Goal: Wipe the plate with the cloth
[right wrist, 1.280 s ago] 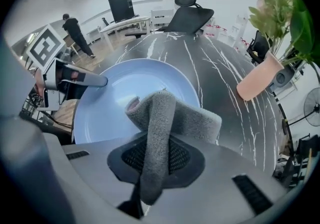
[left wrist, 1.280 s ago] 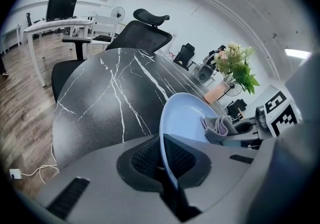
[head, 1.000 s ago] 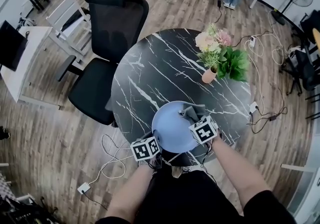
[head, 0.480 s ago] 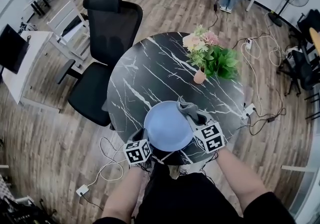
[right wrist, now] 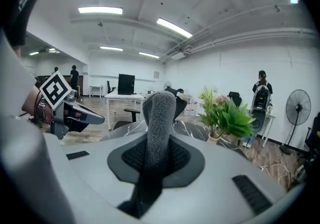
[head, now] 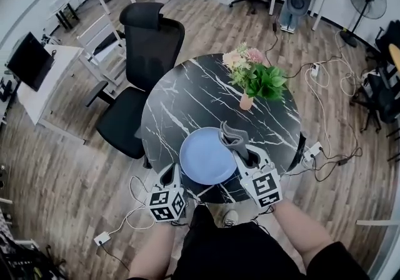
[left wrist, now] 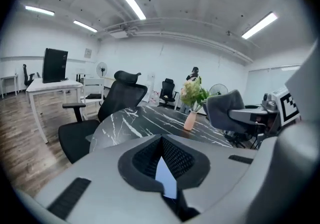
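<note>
A round light-blue plate (head: 206, 157) is over the near part of the black marble table (head: 187, 104). My left gripper (head: 172, 172) is at the plate's left rim, shut, and a sliver of the blue plate (left wrist: 166, 180) shows between its pads in the left gripper view. My right gripper (head: 244, 154) is at the plate's right side, shut on a grey cloth (head: 232, 136) that stands up out of the jaws. The right gripper view shows the cloth (right wrist: 160, 113) pinched upright in the right gripper (right wrist: 159, 143), with the left gripper (right wrist: 65, 113) off to the left.
A pot of flowers and green leaves (head: 247, 100) stands at the table's far right. A black office chair (head: 147, 41) is at the far left side. Cables (head: 144, 210) lie on the wooden floor. A white desk with a monitor (head: 37, 66) is further left.
Both grippers have risen toward the camera, their marker cubes now lower in the head view. The left jaws have closed on the plate's rim. The cloth stays in the right gripper.
</note>
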Available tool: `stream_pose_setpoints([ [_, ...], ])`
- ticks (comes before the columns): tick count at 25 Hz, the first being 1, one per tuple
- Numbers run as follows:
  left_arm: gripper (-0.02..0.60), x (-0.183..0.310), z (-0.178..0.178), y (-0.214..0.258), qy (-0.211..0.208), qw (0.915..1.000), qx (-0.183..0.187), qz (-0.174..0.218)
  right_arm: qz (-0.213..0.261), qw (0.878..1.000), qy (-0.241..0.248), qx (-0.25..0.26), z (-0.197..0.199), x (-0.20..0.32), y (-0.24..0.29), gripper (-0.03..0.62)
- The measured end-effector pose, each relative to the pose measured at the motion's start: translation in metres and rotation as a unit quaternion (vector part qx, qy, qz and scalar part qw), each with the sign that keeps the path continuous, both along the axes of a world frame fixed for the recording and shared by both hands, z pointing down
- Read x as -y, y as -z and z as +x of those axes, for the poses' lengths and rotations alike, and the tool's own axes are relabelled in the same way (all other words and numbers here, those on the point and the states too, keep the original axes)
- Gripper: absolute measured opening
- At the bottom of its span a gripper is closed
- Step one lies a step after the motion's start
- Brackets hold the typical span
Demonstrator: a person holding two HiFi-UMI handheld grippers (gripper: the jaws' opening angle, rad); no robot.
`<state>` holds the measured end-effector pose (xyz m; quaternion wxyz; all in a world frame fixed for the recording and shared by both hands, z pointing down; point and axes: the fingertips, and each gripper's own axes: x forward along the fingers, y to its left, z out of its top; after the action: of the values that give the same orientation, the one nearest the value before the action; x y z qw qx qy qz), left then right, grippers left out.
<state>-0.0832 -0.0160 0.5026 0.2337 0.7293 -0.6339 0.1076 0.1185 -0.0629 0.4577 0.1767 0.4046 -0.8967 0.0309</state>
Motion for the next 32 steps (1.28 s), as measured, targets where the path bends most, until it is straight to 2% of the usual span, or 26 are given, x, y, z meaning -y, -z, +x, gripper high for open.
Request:
stream_pose_setpoints([
  [5,0.018,-0.039,0.02,0.055,-0.01,0.9976,0.021,0.065,0.017,0.999,0.03,0.016,0.0,-0.035,0.025,0.058],
  [10,0.018,-0.069,0.026,0.081,-0.013,0.9945,0.042,0.095,-0.011,0.998,0.044,0.038,0.0,-0.063,0.02,0.058],
  [15,0.018,-0.095,0.032,0.087,-0.025,0.9935,0.045,0.102,-0.035,0.997,0.036,0.055,0.005,-0.086,0.014,0.057],
  [21,0.018,-0.119,0.035,0.076,-0.046,0.9941,0.025,0.095,-0.054,0.996,0.017,0.061,0.006,-0.115,0.003,0.058],
  [26,0.018,-0.138,0.031,0.062,-0.079,0.9935,0.008,0.082,-0.069,0.996,-0.003,0.06,-0.009,-0.143,-0.011,0.057],
  [32,0.018,-0.169,0.021,0.065,-0.125,0.9893,-0.015,0.075,-0.068,0.995,-0.04,0.066,-0.027,-0.189,-0.001,0.057],
])
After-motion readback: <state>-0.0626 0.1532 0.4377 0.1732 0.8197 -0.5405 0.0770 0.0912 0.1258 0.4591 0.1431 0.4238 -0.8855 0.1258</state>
